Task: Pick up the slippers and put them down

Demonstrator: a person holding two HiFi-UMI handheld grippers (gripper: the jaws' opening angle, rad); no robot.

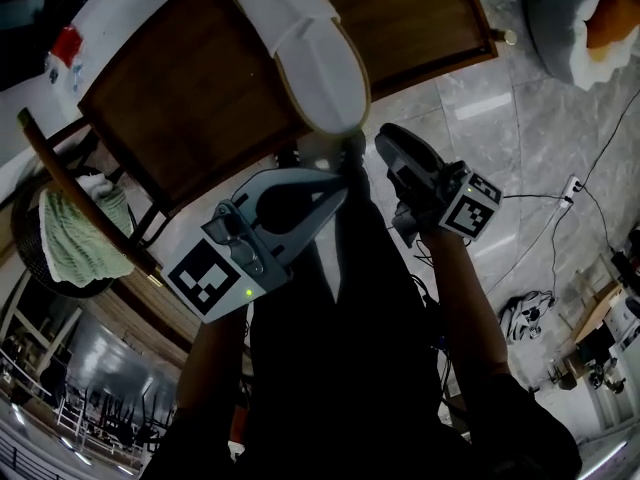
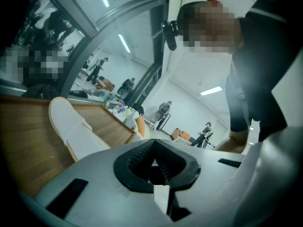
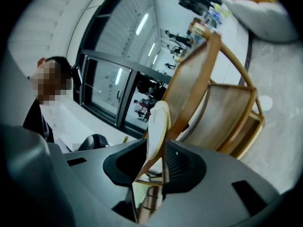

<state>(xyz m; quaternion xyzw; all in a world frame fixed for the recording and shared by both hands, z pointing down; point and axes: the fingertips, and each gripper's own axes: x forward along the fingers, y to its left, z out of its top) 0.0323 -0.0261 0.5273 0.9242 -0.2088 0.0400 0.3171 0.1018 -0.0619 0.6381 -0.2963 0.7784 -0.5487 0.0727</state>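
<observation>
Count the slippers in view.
1. The white slipper lies on the wooden chair seat, its near end between the jaws of the right gripper, which stand apart. A second one may be hidden; none shows in any view.

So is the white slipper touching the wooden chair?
Touching. The left gripper view shows the white slipper lying flat on the seat of the wooden chair, with no gap under its sole. The head view agrees.

White slipper: single unit, band-type upper, tan sole rim. Lies flat, sole down, on wooden chair seat; near end at seat's near edge.
</observation>
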